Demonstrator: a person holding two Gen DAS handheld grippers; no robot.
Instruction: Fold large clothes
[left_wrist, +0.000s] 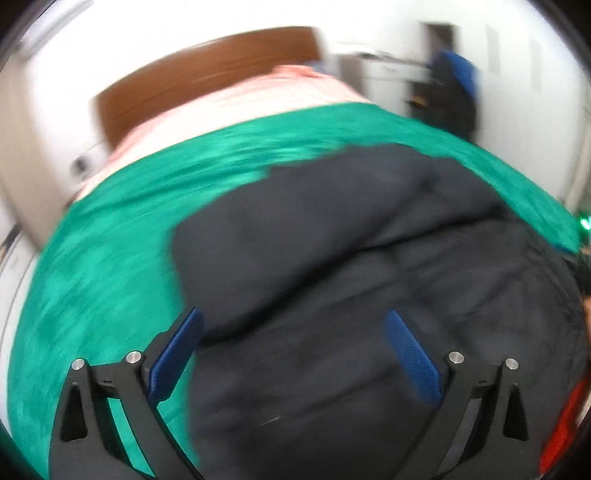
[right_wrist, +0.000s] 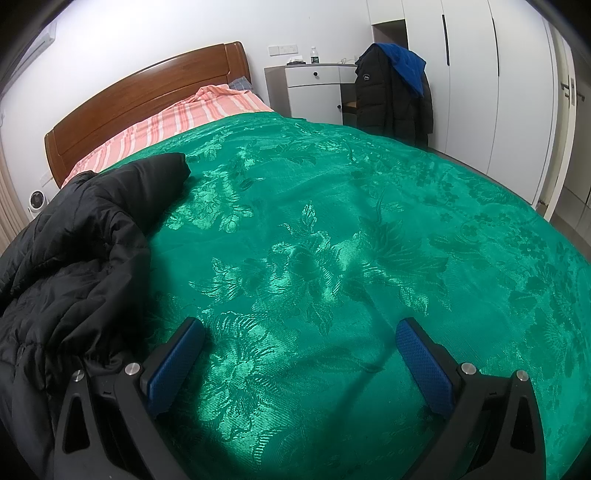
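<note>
Left gripper (left_wrist: 293, 325): I see its jaws spread wide above the jacket (left_wrist: 351, 277), nothing pinched; the view is blurred.
Right gripper (right_wrist: 299, 336): my jaws are wide apart over bare cover (right_wrist: 332, 240), gripping nothing.
Jacket: black and puffy, lying rumpled on the green cover, at the left edge of my right view.
Bed: wooden headboard (right_wrist: 147, 99) and striped pink sheet (right_wrist: 177, 122) beyond the cover.
Background: another dark coat (right_wrist: 391, 99) hangs near the white cabinet (right_wrist: 314, 92).

My left gripper (left_wrist: 293, 321) points downward, jaws spread wide and holding nothing. My right gripper (right_wrist: 299, 332) tilts downward, jaws wide, empty.
</note>
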